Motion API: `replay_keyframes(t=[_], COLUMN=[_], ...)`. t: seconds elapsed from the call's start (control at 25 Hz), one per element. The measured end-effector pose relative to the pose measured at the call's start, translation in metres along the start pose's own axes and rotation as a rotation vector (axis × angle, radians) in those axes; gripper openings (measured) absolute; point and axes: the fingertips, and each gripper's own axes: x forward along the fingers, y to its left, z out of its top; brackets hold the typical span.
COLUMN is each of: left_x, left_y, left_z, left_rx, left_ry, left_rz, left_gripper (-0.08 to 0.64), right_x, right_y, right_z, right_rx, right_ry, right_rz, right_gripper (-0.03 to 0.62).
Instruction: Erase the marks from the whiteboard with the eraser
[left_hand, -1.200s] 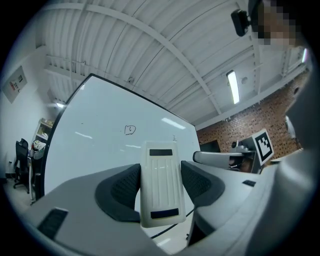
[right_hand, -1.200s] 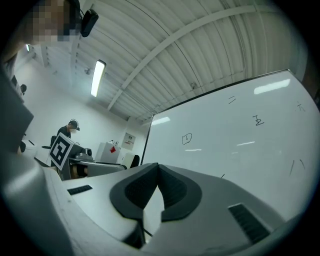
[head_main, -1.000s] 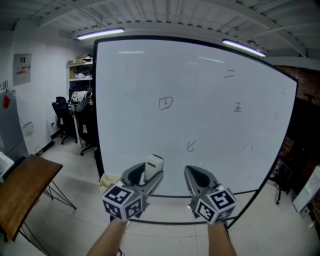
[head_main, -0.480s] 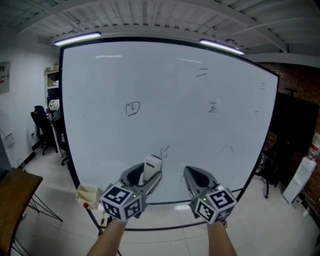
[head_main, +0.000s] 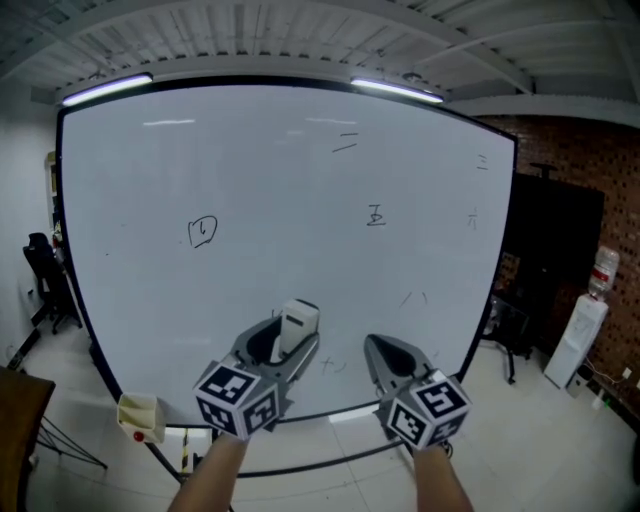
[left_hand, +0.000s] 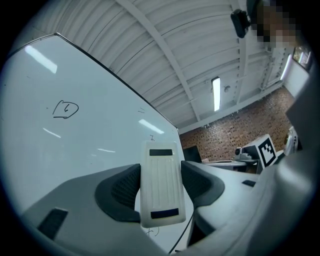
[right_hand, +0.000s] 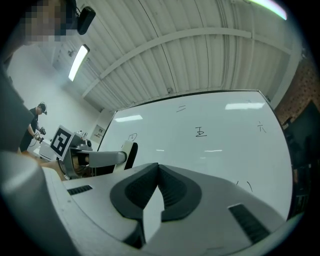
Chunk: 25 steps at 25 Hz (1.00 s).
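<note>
White plastic, ribbed, dark strip at each end: eraser (left_hand: 161, 187) upright in the left gripper (head_main: 283, 346), jaws pressed on its two long sides at about mid-length. Held in front of the lower middle of the whiteboard (head_main: 120, 300), seemingly short of the surface.

Far left on the board, a small boxed squiggle (head_main: 202, 231), not legible. Low down, just right of the eraser, a faint scribble (head_main: 332, 366).

Probably light and stiff, that shell; smooth sides, so liable to slip or twist under a hard rub. Best held just as now, across the narrow width near the middle, dark pad side turned to the board. No brand or label readable on it.

Further right, the right gripper (head_main: 392, 358), jaws closed together, nothing between them.

Above, two short strokes (head_main: 345, 142), maybe 二. Then a mark (head_main: 375, 215) reading like 五. Two slanted dashes (head_main: 413, 298) lower down. Near the right edge, two small marks (head_main: 472, 217), too tiny to read. Plenty left to wipe.
</note>
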Motion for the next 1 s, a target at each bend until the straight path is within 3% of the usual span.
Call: replay_keyframes(t=[0.2,0.52,0.8,1.0], left_x=[0.034,0.082,0.094,0.103], left_y=[0.003,0.009,0.028,0.045], left_z=[-0.005,0.009,0.029,0.062], left_rx=[0.018,0.072,0.131,0.206], left_ry=[-0.003,-0.036,-0.035,-0.025], left_rz=[0.047,0.196,0.333,0.366], left_gripper=[0.252,0.252,0.252,0.250], right_x=[0.018,0.047,0.069,0.080], right_y=[-0.032,-0.084,-0.094,-0.084], right_z=[-0.001,0.013,0.026,0.035], right_rx=[-0.002,-0.029,-0.011,-0.006], right_ry=[-0.033,-0.092,-0.123,-0.140], right_rz=[0.073,0.226,0.326,0.364], right_gripper=[-0.008,-0.008,-0.008,-0.008])
